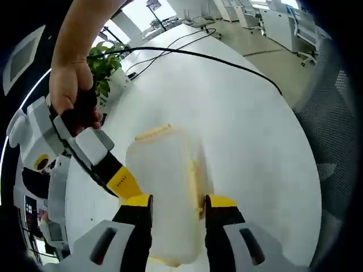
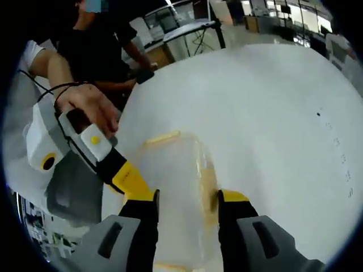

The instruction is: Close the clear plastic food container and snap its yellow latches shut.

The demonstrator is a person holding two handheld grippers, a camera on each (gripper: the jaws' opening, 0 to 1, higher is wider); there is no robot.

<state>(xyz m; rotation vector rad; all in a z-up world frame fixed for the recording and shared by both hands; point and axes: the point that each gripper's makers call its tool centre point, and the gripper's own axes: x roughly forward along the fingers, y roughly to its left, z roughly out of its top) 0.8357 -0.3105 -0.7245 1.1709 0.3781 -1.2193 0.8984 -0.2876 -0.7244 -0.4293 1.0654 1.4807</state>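
The clear container [image 1: 164, 192] is straddled by the wide-spread left tongs [image 1: 178, 207] and right tongs [image 2: 187, 204]; each yellow latch [image 1: 152, 132] should be pressed squarely against the white surface [image 1: 244, 113].

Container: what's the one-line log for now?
container on table | left gripper astride it | right gripper astride it | grip unclear

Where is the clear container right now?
In both views the clear container sits on the white table, between that view's own claw jaws, with the other claw at its left edge.
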